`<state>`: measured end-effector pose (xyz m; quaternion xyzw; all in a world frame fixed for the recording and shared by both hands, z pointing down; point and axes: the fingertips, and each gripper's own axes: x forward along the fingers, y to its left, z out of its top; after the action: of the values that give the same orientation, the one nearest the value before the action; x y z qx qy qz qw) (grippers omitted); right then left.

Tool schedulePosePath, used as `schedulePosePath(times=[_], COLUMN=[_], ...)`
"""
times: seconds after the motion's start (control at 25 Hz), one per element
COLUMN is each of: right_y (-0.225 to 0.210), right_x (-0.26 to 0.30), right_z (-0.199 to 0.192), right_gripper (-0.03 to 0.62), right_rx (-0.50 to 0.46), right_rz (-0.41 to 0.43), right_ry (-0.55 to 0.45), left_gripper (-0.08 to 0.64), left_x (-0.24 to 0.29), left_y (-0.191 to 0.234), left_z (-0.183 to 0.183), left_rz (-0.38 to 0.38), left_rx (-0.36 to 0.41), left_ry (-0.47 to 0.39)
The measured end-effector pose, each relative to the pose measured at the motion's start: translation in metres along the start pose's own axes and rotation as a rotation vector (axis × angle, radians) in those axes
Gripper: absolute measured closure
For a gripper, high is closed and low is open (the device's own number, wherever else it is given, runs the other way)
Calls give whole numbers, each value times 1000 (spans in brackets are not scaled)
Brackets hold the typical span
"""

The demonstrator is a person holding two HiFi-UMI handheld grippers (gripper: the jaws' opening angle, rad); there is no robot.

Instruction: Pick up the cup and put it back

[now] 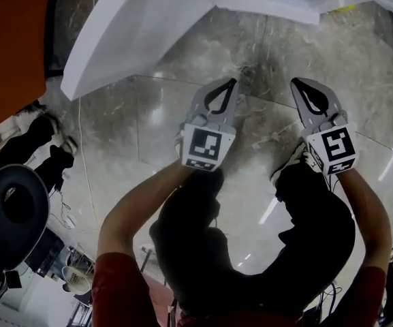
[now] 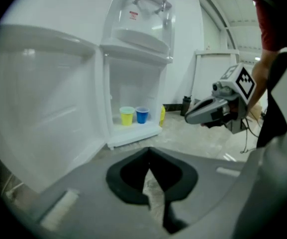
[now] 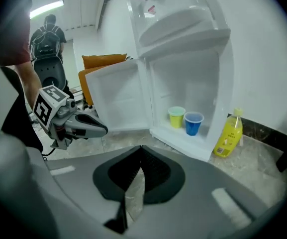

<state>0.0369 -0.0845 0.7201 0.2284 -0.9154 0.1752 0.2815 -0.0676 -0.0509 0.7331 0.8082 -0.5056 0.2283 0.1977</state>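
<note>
— Grey marbled stone floor [image 1: 155,135] below both tools, per head view. Left gripper [image 2: 149,150] state?

— Closed, tip against tip, nothing caught between. Dark pads bowed apart further back, bare floor visible through that gap.

— Right gripper [image 3: 141,147]?

— Closed likewise, tips touching, empty. Held side by side with the left gripper, apart from it; both aimed at a tall white plastic water dispenser [image 3: 183,29].

— Cup location?

— Two candidates, unclear which is meant. Yellow-green plastic cup [image 3: 176,117] and blue plastic cup [image 3: 193,123] upright, just beside each other, inside the dispenser's open lower compartment. Yellow-green cup on the side of the swung-open white cabinet door [image 3: 116,96], blue cup on the far side. Well apart from both grippers, touched by neither.

— Other items logged?

— Yellow plastic bottle [image 3: 230,133] with a yellow cap, upright on the floor just outside the compartment, on the blue cup's side. Orange panel [image 3: 103,61] behind the open door. Person with a backpack [image 3: 48,26] far off in the right gripper view, back turned.
</note>
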Motion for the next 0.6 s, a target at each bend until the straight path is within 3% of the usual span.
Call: schedulePosePath(times=[0.32, 0.6], right_y=[35, 66], right_x=[-109, -212], right_z=[72, 181], right_gripper=[592, 592], right_rx=[61, 124], right_rz=[-88, -203], right_ry=[40, 50], left_gripper=[563, 563], left_x=[-101, -206], left_y=[-13, -41], left_z=[110, 219], left_rz=[113, 177], left_rx=[-14, -98], left_ry=[11, 55])
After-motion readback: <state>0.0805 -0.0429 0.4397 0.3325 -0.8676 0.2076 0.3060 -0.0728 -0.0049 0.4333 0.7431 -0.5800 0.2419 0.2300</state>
